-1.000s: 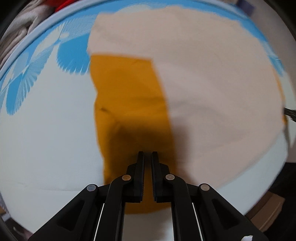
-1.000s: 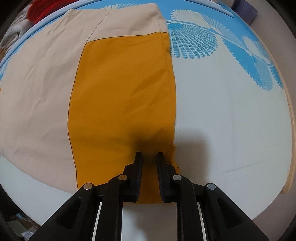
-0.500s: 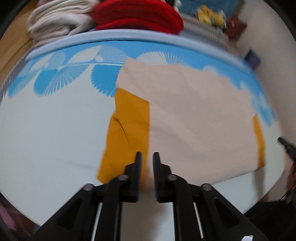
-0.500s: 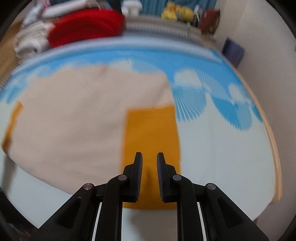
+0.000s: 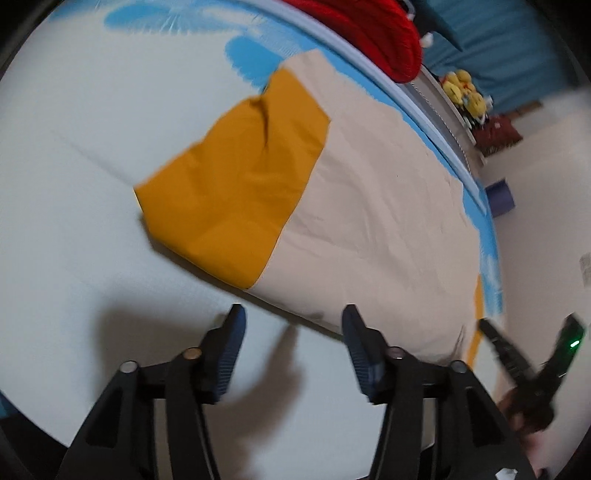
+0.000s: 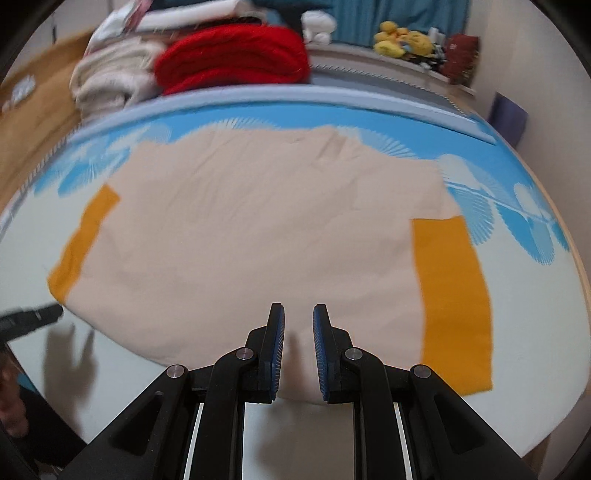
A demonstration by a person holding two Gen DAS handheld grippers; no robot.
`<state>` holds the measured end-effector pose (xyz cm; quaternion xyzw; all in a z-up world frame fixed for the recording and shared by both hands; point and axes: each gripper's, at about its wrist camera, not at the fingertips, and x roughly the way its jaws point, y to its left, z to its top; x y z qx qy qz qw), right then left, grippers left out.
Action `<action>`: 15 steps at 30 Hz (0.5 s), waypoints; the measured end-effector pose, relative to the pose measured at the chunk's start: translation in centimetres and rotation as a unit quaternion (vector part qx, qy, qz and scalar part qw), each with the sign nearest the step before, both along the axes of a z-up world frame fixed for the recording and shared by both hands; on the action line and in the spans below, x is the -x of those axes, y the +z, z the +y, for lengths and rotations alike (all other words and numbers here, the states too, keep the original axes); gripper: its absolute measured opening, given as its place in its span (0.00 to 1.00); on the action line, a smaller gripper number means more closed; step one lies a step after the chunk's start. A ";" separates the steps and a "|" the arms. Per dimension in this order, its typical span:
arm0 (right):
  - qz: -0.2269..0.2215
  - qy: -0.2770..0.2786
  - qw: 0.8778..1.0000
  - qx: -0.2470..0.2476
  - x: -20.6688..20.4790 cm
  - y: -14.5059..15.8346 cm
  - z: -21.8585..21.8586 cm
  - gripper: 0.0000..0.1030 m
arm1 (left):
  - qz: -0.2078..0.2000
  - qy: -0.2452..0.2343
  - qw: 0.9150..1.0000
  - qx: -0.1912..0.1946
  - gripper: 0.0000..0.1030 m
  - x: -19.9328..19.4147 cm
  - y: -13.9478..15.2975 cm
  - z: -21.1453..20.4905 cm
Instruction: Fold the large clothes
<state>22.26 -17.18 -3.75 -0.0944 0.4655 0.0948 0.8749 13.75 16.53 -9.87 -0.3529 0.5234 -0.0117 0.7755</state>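
Presently, in the left wrist view, the left gripper (image 5: 291,325) is seen with its fingers spread wide and nothing between them, held above the white part of the bed cover (image 5: 66,155), just short of the near edge of the garment (image 5: 376,206). The garment, beige with orange sleeves, is laid flat on the cover. Its left orange sleeve (image 5: 236,184) is folded in against the beige body and shows a dark crease. The right gripper (image 5: 532,354) is visible at the right edge, blurred, near the garment's far corner, where a strip of orange shows. A red knitted item (image 5: 384,33) and yellow plush toys (image 5: 465,92) are noted beyond the bed.

In the right wrist view, the right gripper (image 6: 298,332) is seen with its fingers set narrowly apart, nothing clamped, over the near hem of the garment (image 6: 258,236). An orange sleeve (image 6: 454,295) lies flat at the right, another (image 6: 85,240) at the left. The left gripper (image 6: 37,315) is seen at the left edge, beside the garment's left corner. Stacked cream textiles (image 6: 110,77) and the red knitted item (image 6: 232,59) are recorded behind the blue patterned border (image 6: 517,214).
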 end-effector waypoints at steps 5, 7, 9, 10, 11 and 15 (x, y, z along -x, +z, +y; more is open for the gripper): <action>0.061 -0.021 0.998 0.021 -2.1 -4.0 0.4 0.17 | 0.024 0.050 0.997 0.055 0.63 -0.2 -2.3 1.6; 0.078 -0.032 0.996 0.027 -2.6 -5.1 0.3 0.17 | 0.019 0.070 0.994 0.084 0.66 -0.3 -3.0 2.3; 0.082 -0.035 0.995 0.034 -2.6 -5.7 0.2 0.17 | 0.007 0.080 0.992 0.099 0.67 -0.7 -2.9 2.7; 0.082 -0.036 0.995 0.036 -2.6 -5.9 0.2 0.17 | 0.002 0.087 0.991 0.106 0.67 -0.9 -3.0 2.9; 0.081 -0.036 0.995 0.038 -2.6 -6.0 0.3 0.17 | -0.004 0.098 0.989 0.115 0.67 -1.1 -3.2 3.3; 0.075 -0.027 0.995 0.052 -2.5 -6.3 0.7 0.17 | -0.024 0.143 0.978 0.148 0.67 -1.5 -4.0 4.0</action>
